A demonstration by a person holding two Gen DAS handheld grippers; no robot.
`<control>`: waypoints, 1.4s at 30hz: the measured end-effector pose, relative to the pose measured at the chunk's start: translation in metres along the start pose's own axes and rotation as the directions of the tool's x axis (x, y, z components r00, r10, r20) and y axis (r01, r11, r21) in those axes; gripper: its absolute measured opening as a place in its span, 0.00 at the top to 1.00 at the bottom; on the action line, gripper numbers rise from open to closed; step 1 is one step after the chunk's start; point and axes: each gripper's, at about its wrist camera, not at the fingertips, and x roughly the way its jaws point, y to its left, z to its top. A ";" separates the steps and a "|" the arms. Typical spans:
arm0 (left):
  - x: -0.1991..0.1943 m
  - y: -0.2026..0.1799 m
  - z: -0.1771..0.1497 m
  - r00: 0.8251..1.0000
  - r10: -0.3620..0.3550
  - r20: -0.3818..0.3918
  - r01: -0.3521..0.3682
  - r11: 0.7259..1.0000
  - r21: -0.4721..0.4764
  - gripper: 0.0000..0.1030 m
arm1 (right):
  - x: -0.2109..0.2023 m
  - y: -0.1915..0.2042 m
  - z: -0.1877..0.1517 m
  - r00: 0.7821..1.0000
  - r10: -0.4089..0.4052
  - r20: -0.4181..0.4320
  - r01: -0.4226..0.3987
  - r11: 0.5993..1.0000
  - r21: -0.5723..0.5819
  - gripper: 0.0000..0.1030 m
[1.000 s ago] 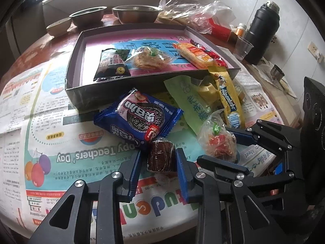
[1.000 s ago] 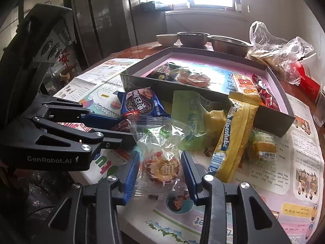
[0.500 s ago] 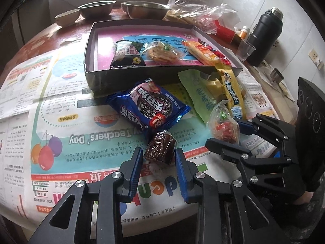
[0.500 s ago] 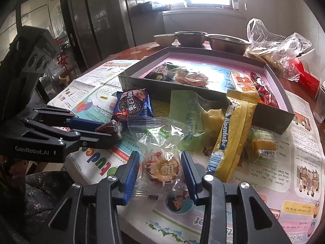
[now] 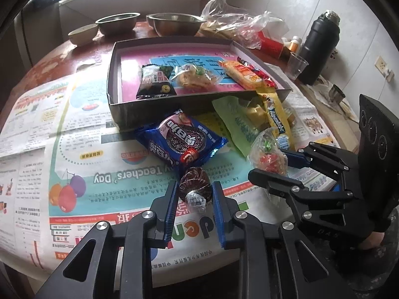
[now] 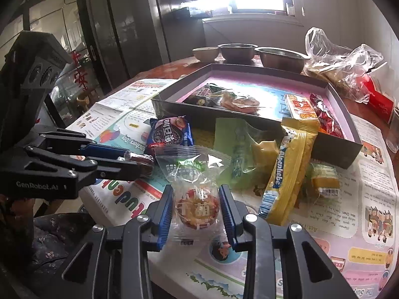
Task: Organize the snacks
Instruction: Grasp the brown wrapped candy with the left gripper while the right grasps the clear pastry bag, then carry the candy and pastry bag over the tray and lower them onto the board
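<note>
My left gripper (image 5: 195,194) is shut on a brown wrapped candy (image 5: 194,184) and holds it just above the newspaper, in front of the blue cookie pack (image 5: 179,142). My right gripper (image 6: 197,206) is shut on a clear-wrapped round pastry (image 6: 197,206); it shows in the left wrist view (image 5: 268,155) too. The shallow grey box (image 5: 149,112) with a pink floor holds several snacks. Loose beside it lie a green packet (image 6: 237,147), a yellow Alpenliebe stick (image 6: 286,172) and a small yellow-green snack (image 6: 324,179).
Newspaper (image 5: 74,162) covers the round table. Metal bowls (image 5: 172,23), a plastic bag (image 5: 237,30), a black thermos (image 5: 319,47) and a plastic cup (image 5: 296,66) stand behind the box. The table edge is close below both grippers.
My left gripper closed on the brown candy and lifted back from the table, so the scene looks farther away. The right gripper kept its hold on the pastry.
</note>
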 end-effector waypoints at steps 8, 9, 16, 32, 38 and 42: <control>-0.005 -0.002 0.001 1.000 -0.008 0.017 0.008 1.000 0.003 0.73 | -0.011 -0.010 0.006 0.999 0.003 0.050 -0.005 0.999 0.045 0.65; -0.007 -0.002 0.001 1.000 -0.009 0.023 0.009 1.000 0.002 0.73 | -0.012 -0.011 0.007 0.999 0.005 0.053 -0.008 0.999 0.050 0.65; -0.020 -0.003 0.011 0.998 -0.019 0.067 0.019 1.000 0.010 0.73 | -0.022 -0.018 0.014 0.996 0.001 0.095 -0.008 0.997 0.075 0.65; -0.017 -0.002 0.045 0.992 -0.025 0.127 0.027 1.000 -0.014 0.73 | -0.035 -0.039 0.029 0.988 -0.028 0.155 0.008 0.992 0.127 0.65; -0.010 -0.003 0.061 0.990 -0.032 0.137 0.035 0.999 -0.020 0.73 | -0.033 -0.044 0.035 0.987 -0.029 0.158 0.009 0.991 0.131 0.65; -0.005 -0.003 0.072 0.989 -0.037 0.145 0.041 0.999 -0.022 0.73 | -0.033 -0.048 0.038 0.986 -0.034 0.160 0.012 0.991 0.136 0.65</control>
